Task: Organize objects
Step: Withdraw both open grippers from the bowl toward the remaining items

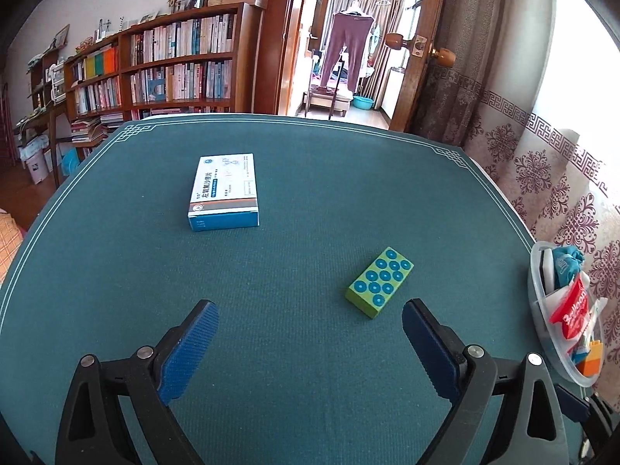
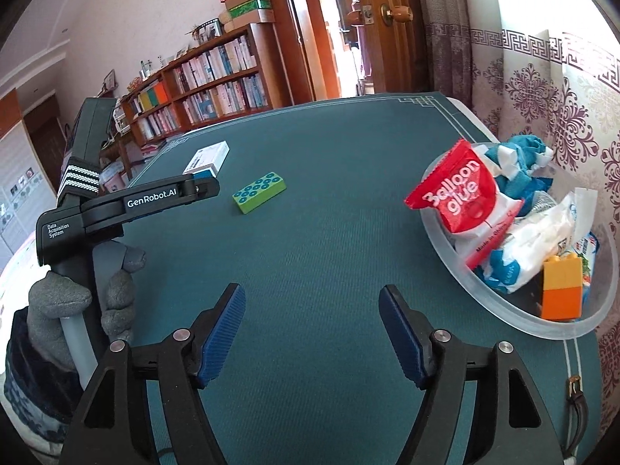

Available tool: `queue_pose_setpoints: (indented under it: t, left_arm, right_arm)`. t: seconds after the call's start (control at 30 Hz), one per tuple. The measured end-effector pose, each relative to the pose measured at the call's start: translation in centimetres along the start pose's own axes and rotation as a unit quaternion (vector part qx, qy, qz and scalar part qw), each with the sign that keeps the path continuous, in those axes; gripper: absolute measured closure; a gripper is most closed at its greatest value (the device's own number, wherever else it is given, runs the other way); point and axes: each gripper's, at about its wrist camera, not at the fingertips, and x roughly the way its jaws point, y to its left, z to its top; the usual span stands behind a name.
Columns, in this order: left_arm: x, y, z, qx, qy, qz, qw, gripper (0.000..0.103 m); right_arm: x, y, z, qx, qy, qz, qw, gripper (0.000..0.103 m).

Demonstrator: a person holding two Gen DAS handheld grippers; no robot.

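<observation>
Both the left gripper [image 1: 310,343] and right gripper [image 2: 312,329] are spread, empty. Line up squarely over the green block [image 1: 379,287], lower middle, before pinching.

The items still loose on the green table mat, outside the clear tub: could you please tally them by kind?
Medicine box: 1
Green block with blue dots: 1
Total: 2 loose on the table mat; neither touches the clear tub.
</observation>
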Motion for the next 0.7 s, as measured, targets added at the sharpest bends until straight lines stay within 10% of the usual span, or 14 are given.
queue_pose_setpoints:
  t: [0.7]
  left_arm:
    - [0.8, 6.2, 0.0, -0.060, 0.005, 0.042, 0.9973, 0.002]
  right_arm:
    - [11.7, 4.6, 7.4, -0.039, 0.030, 0.024, 0.998, 0.028]
